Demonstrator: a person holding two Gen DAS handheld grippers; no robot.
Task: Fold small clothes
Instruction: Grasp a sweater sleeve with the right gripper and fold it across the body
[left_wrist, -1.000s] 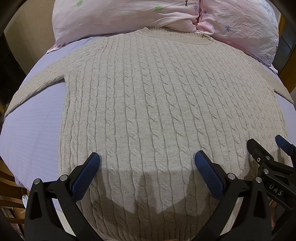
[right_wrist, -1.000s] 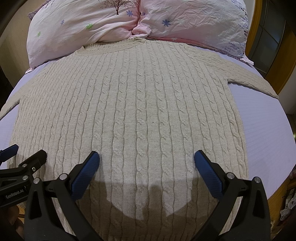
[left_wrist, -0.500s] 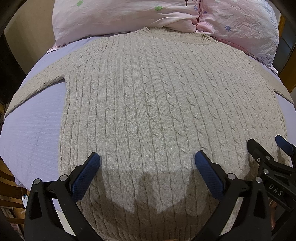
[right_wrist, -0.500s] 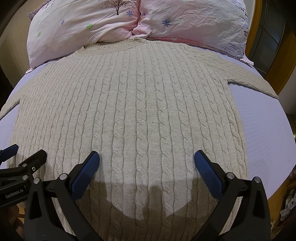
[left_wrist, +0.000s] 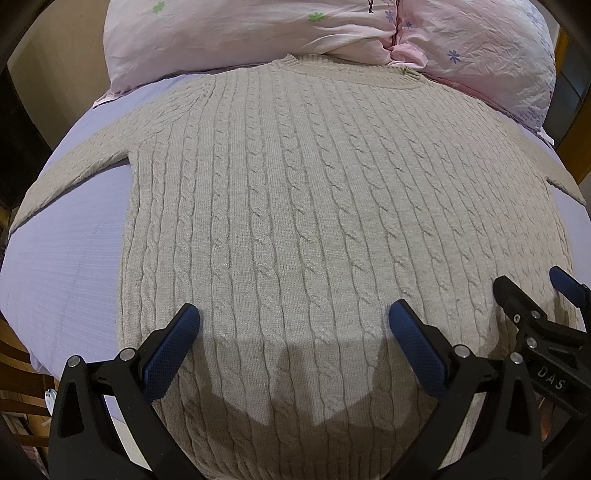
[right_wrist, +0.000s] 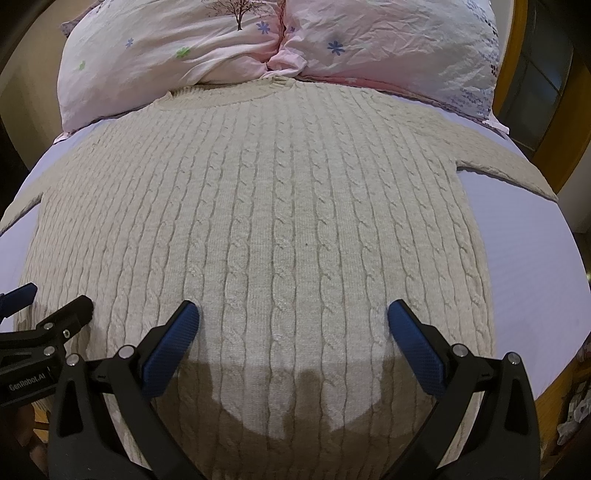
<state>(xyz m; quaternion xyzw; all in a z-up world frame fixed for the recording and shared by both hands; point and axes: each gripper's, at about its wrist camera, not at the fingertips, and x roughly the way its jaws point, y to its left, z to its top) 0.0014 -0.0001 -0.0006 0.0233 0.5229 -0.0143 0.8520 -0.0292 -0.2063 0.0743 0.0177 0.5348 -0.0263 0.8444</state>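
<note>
A beige cable-knit sweater (left_wrist: 314, 206) lies flat and face up on a lilac bed sheet (left_wrist: 62, 266), collar toward the pillows, sleeves spread out to both sides. It also fills the right wrist view (right_wrist: 280, 206). My left gripper (left_wrist: 293, 317) is open and empty, hovering over the sweater's lower left part. My right gripper (right_wrist: 293, 314) is open and empty over the lower right part. Each gripper shows at the edge of the other's view: the right gripper (left_wrist: 532, 295) and the left gripper (right_wrist: 55, 299). The hem is hidden below the fingers.
Two pink flowered pillows (left_wrist: 258, 33) (right_wrist: 388, 44) lie at the head of the bed, touching the collar. Bare sheet (right_wrist: 535, 280) lies right of the sweater. A wooden frame (right_wrist: 517, 48) stands at the right; wooden furniture (left_wrist: 18, 369) sits off the bed's left edge.
</note>
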